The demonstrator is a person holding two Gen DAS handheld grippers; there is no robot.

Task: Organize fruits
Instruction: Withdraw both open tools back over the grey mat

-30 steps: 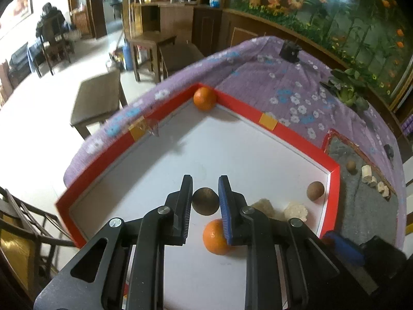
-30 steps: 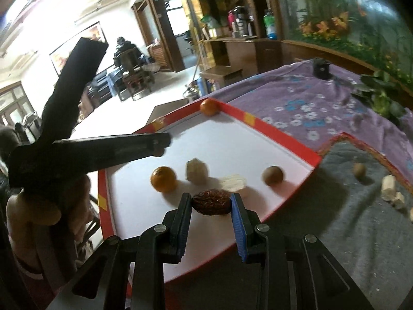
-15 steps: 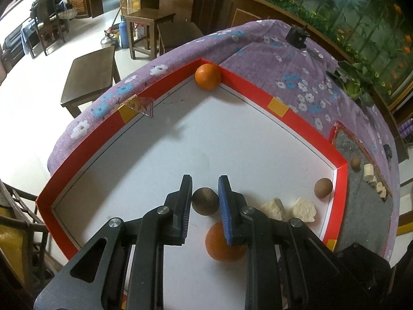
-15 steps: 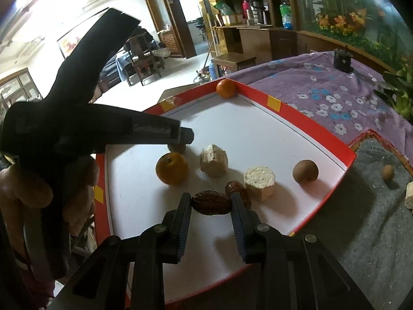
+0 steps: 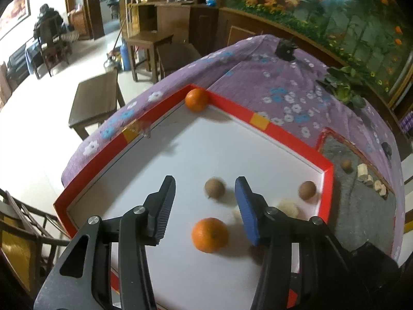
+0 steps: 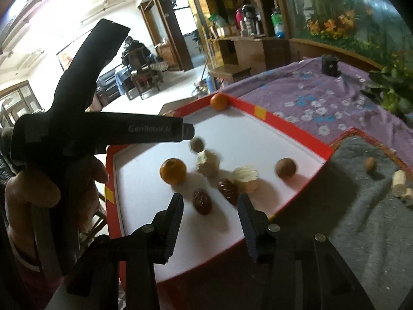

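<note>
A white tray with a red rim (image 5: pixel 284 139) holds the fruit. My left gripper (image 5: pixel 205 208) is open above it, with a small brown round fruit (image 5: pixel 214 187) lying between and beyond its fingertips and an orange (image 5: pixel 209 235) below it. My right gripper (image 6: pixel 210 215) is open over the tray's near edge (image 6: pixel 206 261); a dark wrinkled date (image 6: pixel 202 201) lies on the tray just ahead of it, a second date (image 6: pixel 227 190) beside it. The left gripper (image 6: pixel 188 131) shows in the right wrist view above the brown fruit (image 6: pixel 197 144).
In the tray are another orange (image 5: pixel 196 99) in the far corner, a brown round fruit (image 5: pixel 307 190) near the right rim and two pale chunks (image 6: pixel 245 178). A grey mat (image 6: pixel 361 206) on the right holds a small nut (image 6: pixel 369 164) and pale pieces (image 6: pixel 398 184). Purple flowered cloth (image 5: pixel 284 77) covers the table.
Both grippers opened. The left let go of the brown round fruit, which now lies on the tray. The right let go of the date, which now lies on the tray.
</note>
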